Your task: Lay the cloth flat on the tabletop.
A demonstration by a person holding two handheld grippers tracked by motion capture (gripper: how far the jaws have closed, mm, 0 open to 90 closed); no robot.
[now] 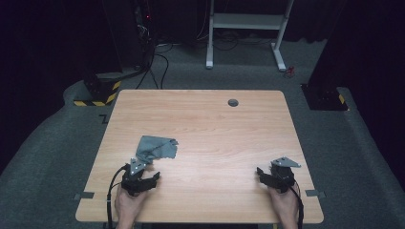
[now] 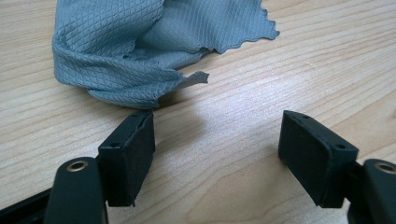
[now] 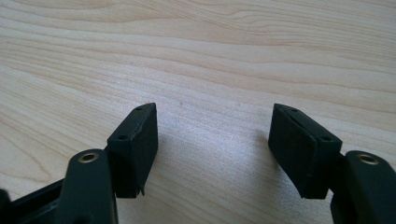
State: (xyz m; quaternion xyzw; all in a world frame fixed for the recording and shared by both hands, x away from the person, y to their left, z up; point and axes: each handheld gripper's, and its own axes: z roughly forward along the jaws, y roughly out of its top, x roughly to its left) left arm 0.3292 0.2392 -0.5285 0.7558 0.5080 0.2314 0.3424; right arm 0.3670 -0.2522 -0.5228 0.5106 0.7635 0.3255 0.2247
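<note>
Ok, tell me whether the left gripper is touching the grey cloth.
Cannot tell. In the left gripper view the open left gripper has one pad's tip right at the grey cloth's folded edge, showing neither plain contact nor gap.

A blue-grey cloth [image 2: 126,51] with a fine diamond weave and a zigzag-cut edge lies near the left of a light wooden table [image 1: 215,124] with pale reddish grain. Both the left gripper [image 2: 217,140] and right gripper [image 3: 212,140] are matte black with brass-coloured screw holes. The floor [image 1: 47,143] is dark grey carpet, with yellow-and-black hazard stripes [image 1: 98,93] at far left.
</note>
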